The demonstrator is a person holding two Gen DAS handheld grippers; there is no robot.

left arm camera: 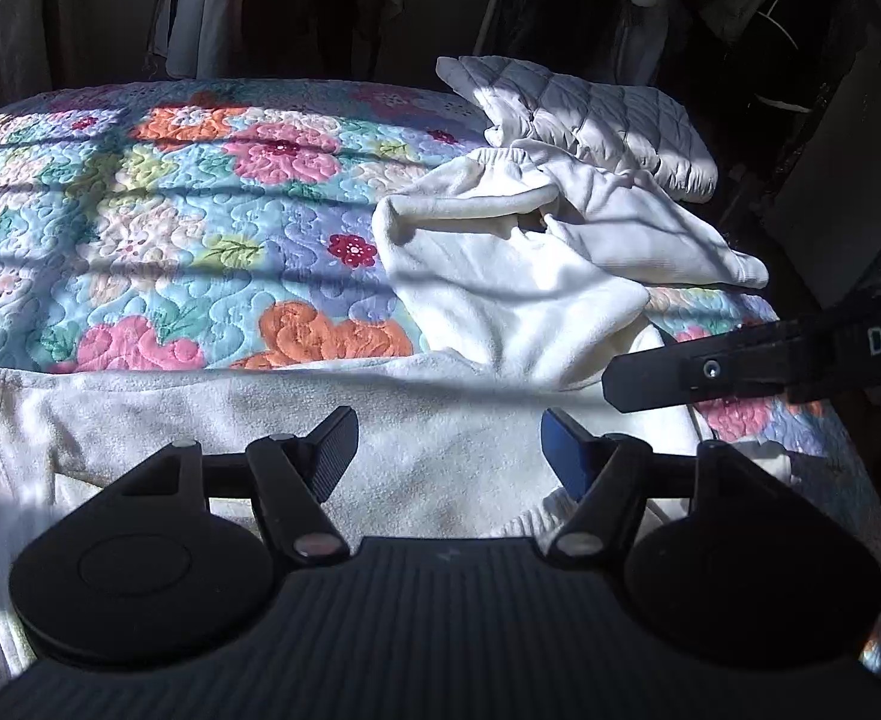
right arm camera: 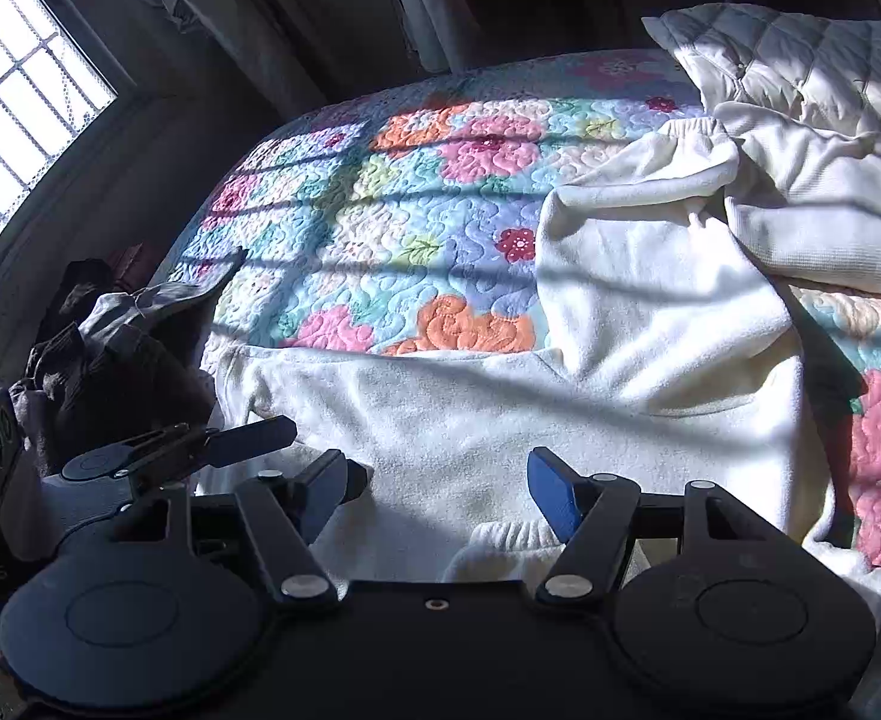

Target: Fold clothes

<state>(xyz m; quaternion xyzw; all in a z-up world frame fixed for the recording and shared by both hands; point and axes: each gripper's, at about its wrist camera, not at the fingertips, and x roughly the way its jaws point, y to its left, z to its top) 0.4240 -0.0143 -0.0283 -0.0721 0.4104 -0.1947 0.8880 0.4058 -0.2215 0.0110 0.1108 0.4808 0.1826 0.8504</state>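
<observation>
At the far left of the right wrist view, a barred window (right arm camera: 14, 96) lets sun in, and a heap of dark clothes (right arm camera: 110, 360) sits at the bed's left edge. The bed is covered by a floral quilt (left arm camera: 200, 228). Across its near part lies a cream fleece garment (left arm camera: 428, 450), spread flat, with a second portion rising toward the right (left arm camera: 518, 276); a ribbed cuff (right arm camera: 512, 540) shows at the near edge. The left gripper (left arm camera: 449, 450) hovers above this fabric, its fingers (left arm camera: 335, 450) standing wide with nothing between them. The right gripper (right arm camera: 440, 489) likewise hangs over the garment with fingers (right arm camera: 551, 492) spread wide and empty. Farther right, a white ribbed garment (left arm camera: 638, 222) lies crumpled, and behind it rests a quilted white pillow (left arm camera: 596, 114). Hanging clothes (left arm camera: 200, 0) fill the dark background.
</observation>
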